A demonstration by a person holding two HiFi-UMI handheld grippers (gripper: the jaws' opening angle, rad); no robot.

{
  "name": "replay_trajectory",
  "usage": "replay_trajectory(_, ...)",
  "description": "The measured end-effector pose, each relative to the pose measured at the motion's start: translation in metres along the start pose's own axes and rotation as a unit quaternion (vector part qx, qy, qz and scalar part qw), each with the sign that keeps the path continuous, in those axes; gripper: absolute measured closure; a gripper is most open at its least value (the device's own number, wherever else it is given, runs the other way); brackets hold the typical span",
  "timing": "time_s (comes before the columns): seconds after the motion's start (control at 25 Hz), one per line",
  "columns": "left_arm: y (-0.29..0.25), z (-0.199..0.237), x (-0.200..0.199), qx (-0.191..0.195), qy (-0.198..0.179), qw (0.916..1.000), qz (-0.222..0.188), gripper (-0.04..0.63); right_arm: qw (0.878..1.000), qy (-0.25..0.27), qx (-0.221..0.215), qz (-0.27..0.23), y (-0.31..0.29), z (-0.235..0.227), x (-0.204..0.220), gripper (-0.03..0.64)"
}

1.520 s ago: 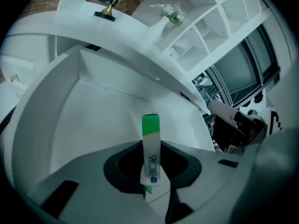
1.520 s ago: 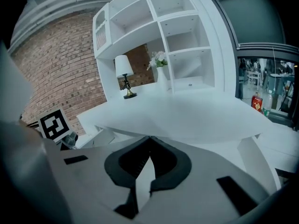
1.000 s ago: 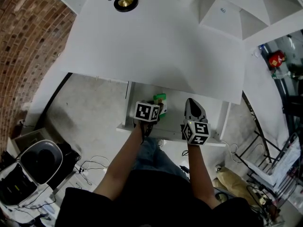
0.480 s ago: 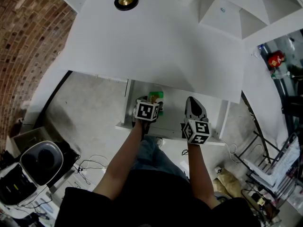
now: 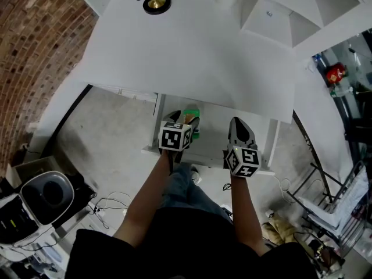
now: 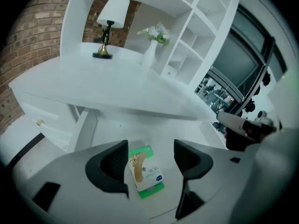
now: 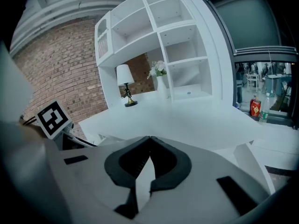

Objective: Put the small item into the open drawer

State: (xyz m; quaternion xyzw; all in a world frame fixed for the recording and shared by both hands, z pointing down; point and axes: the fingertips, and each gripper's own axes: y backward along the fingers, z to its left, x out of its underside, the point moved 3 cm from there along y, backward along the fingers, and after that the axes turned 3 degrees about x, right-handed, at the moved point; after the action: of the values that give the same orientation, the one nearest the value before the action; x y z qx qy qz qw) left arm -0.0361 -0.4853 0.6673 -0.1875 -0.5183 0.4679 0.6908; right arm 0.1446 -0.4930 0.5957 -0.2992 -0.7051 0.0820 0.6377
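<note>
The small item is a green and white plaster box [image 6: 147,174] lying on the floor of the open white drawer [image 5: 214,136] under the desk. In the head view the box [image 5: 191,118] shows just past my left gripper [image 5: 181,121]. That gripper [image 6: 151,160] hovers over the box with its jaws wide apart and closing a little; the box lies between them, touching neither pad. My right gripper [image 5: 238,127] hangs over the drawer's right part, and its jaws [image 7: 150,137] are shut with nothing in them.
The white desk top [image 5: 192,51] overhangs the drawer's back. A brass-footed lamp [image 5: 156,2] and a white vase of flowers [image 6: 152,50] stand on it, beside a white shelf unit [image 5: 296,10]. A grey bin [image 5: 49,193] and cables lie on the floor at left.
The left gripper's jaws have opened and let go of the box, which now rests on the drawer floor. The right gripper has stayed put.
</note>
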Motion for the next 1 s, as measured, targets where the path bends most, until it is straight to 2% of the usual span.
replay_trajectory(0.16,0.047,-0.011,-0.03,-0.002,-0.004,0.9953,-0.097,0.435,1.0,-0.007,-0.006,-0.029,0.021,0.001,-0.012,0.615)
replay_trajectory(0.28,0.083,-0.019,-0.054,0.003,-0.007,0.9833,-0.182,0.519,0.998,-0.007,-0.01,-0.056,0.039,0.004,-0.025,0.615)
replay_trajectory(0.36,0.108,-0.024,-0.068,-0.001,-0.023,0.9725,-0.232,0.547,0.997,-0.006,-0.012,-0.075,0.051,0.006,-0.035,0.615)
replay_trajectory(0.56,0.17,-0.049,-0.084,-0.017,-0.089,0.9407,-0.327,0.566,0.992,-0.005,-0.016,-0.124,0.092,0.012,-0.058,0.615)
replay_trajectory(0.72,0.214,-0.073,-0.077,-0.04,-0.146,0.9156,-0.373,0.572,0.987,-0.007,-0.019,-0.16,0.132,0.019,-0.068,0.615)
replay_trajectory(1.0,0.268,-0.102,-0.051,-0.051,-0.177,0.8927,-0.411,0.574,0.98,0.006,-0.014,-0.197,0.184,0.028,-0.072,0.615)
